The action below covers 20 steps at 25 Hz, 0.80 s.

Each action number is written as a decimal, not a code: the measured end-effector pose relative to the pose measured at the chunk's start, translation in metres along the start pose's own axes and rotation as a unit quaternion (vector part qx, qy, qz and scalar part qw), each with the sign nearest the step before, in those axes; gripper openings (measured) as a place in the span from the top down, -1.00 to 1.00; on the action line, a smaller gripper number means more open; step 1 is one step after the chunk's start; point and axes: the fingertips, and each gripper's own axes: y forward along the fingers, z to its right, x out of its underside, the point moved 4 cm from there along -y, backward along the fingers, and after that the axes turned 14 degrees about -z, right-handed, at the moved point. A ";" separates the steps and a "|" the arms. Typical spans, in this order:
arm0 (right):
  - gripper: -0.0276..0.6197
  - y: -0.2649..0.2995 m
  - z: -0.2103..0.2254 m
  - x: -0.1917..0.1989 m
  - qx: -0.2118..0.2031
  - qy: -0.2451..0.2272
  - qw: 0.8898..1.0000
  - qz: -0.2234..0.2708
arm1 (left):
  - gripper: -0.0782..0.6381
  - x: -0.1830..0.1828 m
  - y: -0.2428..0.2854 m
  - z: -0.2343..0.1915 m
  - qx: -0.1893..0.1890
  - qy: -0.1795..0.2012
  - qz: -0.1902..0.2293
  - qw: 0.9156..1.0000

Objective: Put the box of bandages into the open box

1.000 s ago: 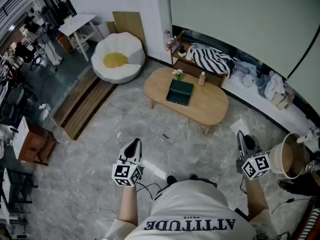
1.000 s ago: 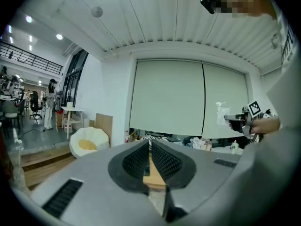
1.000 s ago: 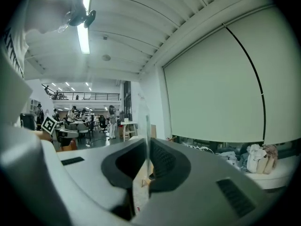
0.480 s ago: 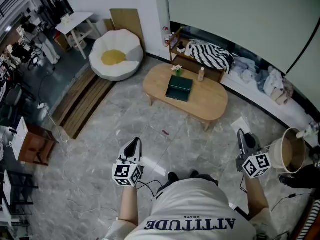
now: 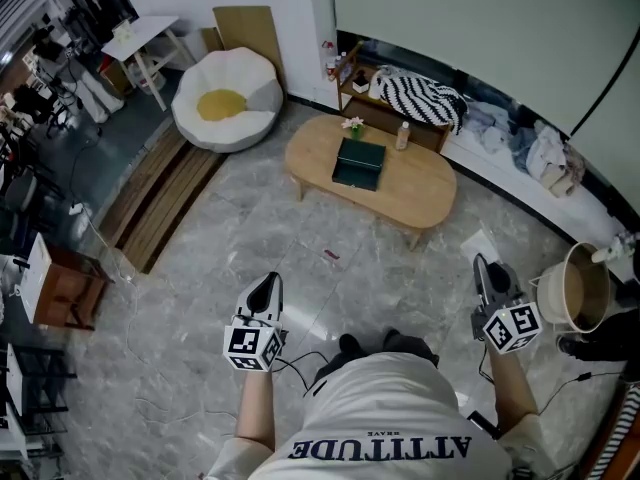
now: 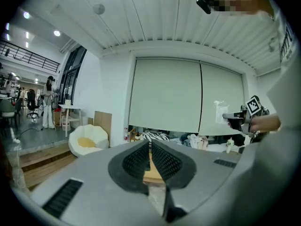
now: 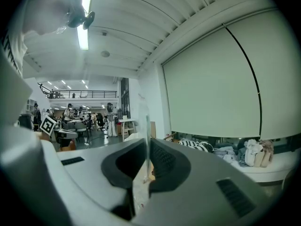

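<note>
A dark green box (image 5: 360, 162) lies on the oval wooden table (image 5: 425, 206), far ahead of both grippers across the floor. My left gripper (image 5: 266, 286) is held low at the left, its pads (image 6: 139, 158) closed with nothing between them. My right gripper (image 5: 483, 273) is held at the right, shut on a thin clear plastic piece (image 7: 144, 126) that sticks up from its jaws. The left gripper view shows that clear piece (image 6: 220, 112) in front of the right gripper. I cannot tell what the clear piece is.
A small plant (image 5: 353, 124) and a bottle (image 5: 403, 134) stand on the table. A white and yellow beanbag chair (image 5: 225, 108) is at the back left. Behind the table, a striped cloth (image 5: 420, 103) lies on a low shelf. A round basket (image 5: 572, 296) stands right of me.
In the head view the table, chair and floor have slid slightly up and left. Both grippers keep their places in the picture, and their jaws look unchanged.
</note>
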 end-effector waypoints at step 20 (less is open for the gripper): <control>0.80 0.035 -0.031 -0.003 -0.001 0.003 1.000 -0.012 | 0.69 0.002 0.006 -0.043 0.003 0.004 -0.014 1.000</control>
